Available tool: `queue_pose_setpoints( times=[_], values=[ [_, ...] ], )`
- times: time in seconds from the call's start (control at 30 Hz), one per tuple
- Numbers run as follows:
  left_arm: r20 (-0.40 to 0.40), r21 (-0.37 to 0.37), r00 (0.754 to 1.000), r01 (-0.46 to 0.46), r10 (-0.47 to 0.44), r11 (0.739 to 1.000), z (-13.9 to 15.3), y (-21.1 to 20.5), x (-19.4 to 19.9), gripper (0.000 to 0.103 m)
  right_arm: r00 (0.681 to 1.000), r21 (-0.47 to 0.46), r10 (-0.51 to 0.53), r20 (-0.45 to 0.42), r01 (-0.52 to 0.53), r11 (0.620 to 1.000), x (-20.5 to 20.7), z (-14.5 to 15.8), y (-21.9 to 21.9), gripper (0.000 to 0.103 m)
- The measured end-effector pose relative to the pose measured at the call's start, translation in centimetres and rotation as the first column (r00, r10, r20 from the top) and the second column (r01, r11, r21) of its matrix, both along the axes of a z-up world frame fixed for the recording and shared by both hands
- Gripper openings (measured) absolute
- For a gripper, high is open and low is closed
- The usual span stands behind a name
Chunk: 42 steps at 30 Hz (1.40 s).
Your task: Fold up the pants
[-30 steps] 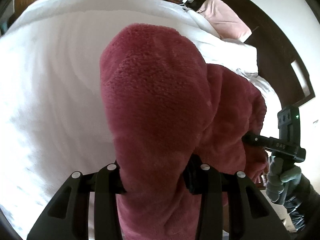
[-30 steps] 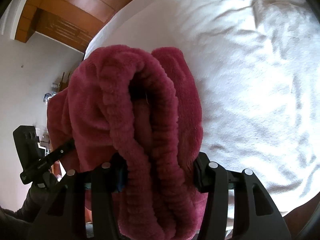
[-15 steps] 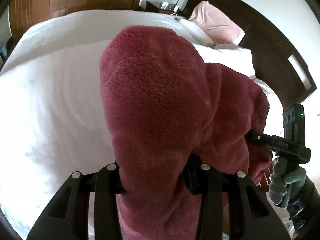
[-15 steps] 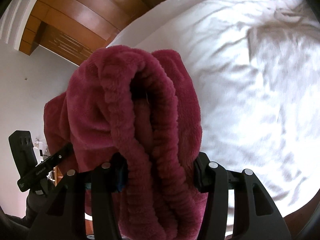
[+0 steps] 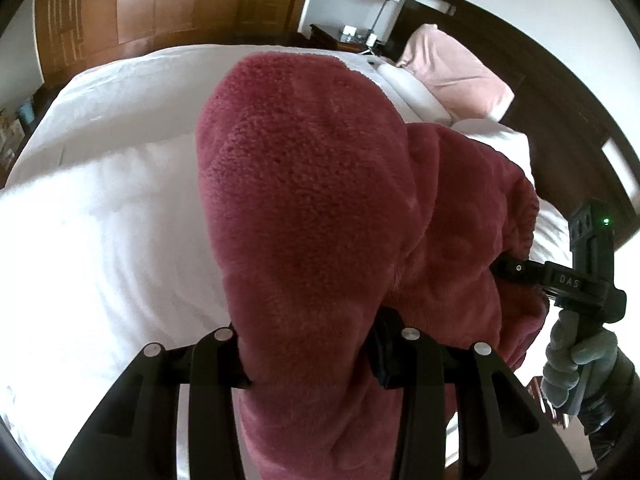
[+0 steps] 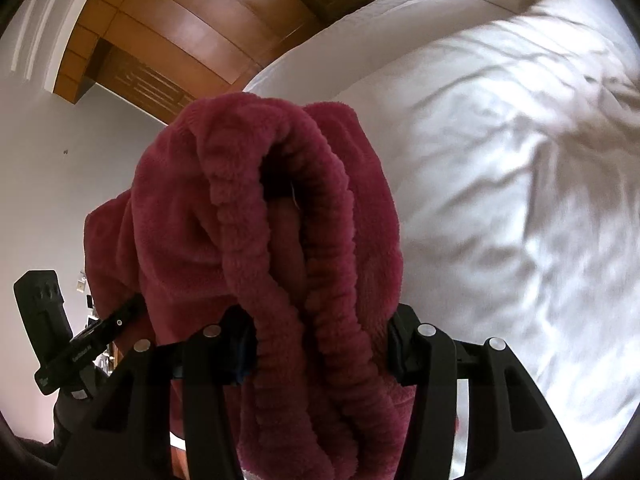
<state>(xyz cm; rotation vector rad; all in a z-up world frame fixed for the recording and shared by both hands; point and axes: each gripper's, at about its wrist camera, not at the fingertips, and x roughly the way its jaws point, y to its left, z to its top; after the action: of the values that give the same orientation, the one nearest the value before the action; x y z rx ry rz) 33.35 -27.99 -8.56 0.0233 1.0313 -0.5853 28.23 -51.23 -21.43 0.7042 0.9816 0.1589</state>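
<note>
In the left wrist view, at the lower centre of the frame, a thick bunch of the pants (image 5: 304, 200) is clamped between the fingers of the left tool (image 5: 308, 356). In the right wrist view the ribbed waistband (image 6: 280, 264) is pinched the same way by the right tool (image 6: 320, 348), again at lower centre. The pants are held up in the air, stretched between the two tools, so the long axis is judged to run from one tool across to the other. The right tool is seen at the right edge of the left view. Beyond and below the cloth the white bed (image 5: 100, 208) is spread out, so the pants are to be lowered onto it. A pink pillow (image 5: 452, 72) lies at upper right.
</note>
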Motion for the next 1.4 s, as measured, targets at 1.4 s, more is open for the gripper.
queue_pose_setpoints(
  times=[1.4],
  values=[
    [-0.083, 0.125, 0.989, -0.115, 0.125, 0.985, -10.9, -6.0, 20.1, 0.044, 0.991, 0.000, 0.017, -0.134, -0.017, 1.000, 15.0, -8.1, -3.2, 0.054]
  ],
)
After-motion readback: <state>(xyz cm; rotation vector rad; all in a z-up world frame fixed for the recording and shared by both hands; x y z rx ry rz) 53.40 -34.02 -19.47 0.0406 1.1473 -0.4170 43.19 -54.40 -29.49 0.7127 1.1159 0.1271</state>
